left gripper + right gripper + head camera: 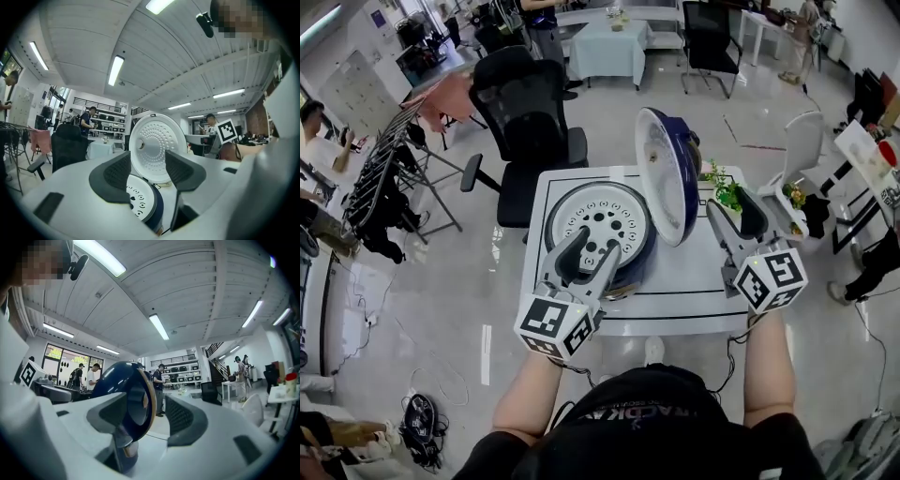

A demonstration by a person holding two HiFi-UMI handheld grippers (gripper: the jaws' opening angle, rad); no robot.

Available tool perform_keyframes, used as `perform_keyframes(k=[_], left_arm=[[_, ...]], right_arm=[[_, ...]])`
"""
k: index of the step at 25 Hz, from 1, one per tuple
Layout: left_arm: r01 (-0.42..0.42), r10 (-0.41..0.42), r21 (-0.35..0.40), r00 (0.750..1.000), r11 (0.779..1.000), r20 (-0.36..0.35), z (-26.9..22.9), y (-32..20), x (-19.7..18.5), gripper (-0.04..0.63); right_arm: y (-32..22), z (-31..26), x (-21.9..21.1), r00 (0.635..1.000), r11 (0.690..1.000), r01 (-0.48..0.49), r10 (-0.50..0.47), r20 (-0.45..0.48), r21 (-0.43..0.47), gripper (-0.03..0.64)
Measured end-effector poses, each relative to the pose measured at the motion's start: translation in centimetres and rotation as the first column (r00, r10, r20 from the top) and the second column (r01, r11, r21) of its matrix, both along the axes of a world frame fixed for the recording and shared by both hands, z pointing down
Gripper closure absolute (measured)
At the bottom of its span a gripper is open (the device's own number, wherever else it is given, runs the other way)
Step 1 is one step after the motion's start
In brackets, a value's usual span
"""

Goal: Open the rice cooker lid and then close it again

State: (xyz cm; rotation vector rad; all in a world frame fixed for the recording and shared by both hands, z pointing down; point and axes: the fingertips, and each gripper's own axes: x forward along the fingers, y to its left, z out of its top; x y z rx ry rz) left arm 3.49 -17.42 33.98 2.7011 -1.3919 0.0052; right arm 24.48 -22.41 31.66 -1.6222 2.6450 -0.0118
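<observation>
The rice cooker [598,228] stands on a small white table [694,281], its steam plate with holes facing up. Its dark blue lid [667,173] is swung up and stands nearly upright at the cooker's right side. My left gripper [595,242] hovers open at the cooker's near edge, with nothing between its fingers. In the left gripper view the lid's white inner face [157,147] shows beyond the left gripper [147,168]. My right gripper [731,202] is open just right of the lid. In the right gripper view the lid's rim [124,390] stands ahead of the right gripper [157,416], untouched.
A small green plant [724,187] sits on the table's far right corner, close to my right gripper. A black office chair [520,112] stands behind the table, a white chair [797,155] to the right and a drying rack [384,178] to the left.
</observation>
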Motion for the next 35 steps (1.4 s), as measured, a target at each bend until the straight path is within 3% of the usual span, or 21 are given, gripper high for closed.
perform_keyframes(k=[24,31,35], left_arm=[[0.176,-0.177,0.008,0.984,0.984,0.028,-0.1,-4.1,-0.7,0.374],[0.210,-0.210,0.005,0.977,0.978,0.021,-0.4,-4.4,-0.9,0.374],[0.223,-0.223,0.005,0.975,0.975,0.022,-0.4,-4.4,-0.8,0.374]], right_arm=[[-10.2,3.3,-3.2,0.982,0.992,0.125,-0.129,-0.140,-0.036,0.368],[-10.9,2.7,-4.5,0.965,0.992,0.126,-0.120,-0.232,0.009,0.422],[-11.1,2.2,-4.7,0.966,0.992,0.121,-0.113,-0.231,0.022,0.486]])
